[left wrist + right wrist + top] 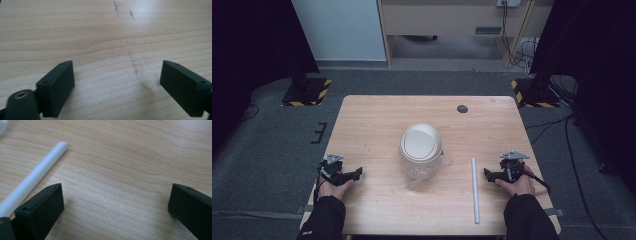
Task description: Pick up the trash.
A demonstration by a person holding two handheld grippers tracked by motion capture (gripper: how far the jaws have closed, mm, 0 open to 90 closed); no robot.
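A clear plastic cup with a white domed lid (pixel 420 151) stands near the middle of the wooden table (pixel 377 120). A long white straw (pixel 474 190) lies on the table to its right, pointing away from the person. My left gripper (pixel 358 173) rests near the table's left front edge, open over bare wood (pixel 117 82). My right gripper (pixel 487 174) rests at the right front, open, just right of the straw. In the right gripper view the straw (pixel 35 178) runs past the left jaw, outside the open gap (pixel 116 207).
A small dark round grommet (pixel 462 108) sits in the table near its far edge. Dark stands with yellow-black striped bases (pixel 307 91) flank the table's far corners, and cables (pixel 557 122) trail over the grey carpet to the right.
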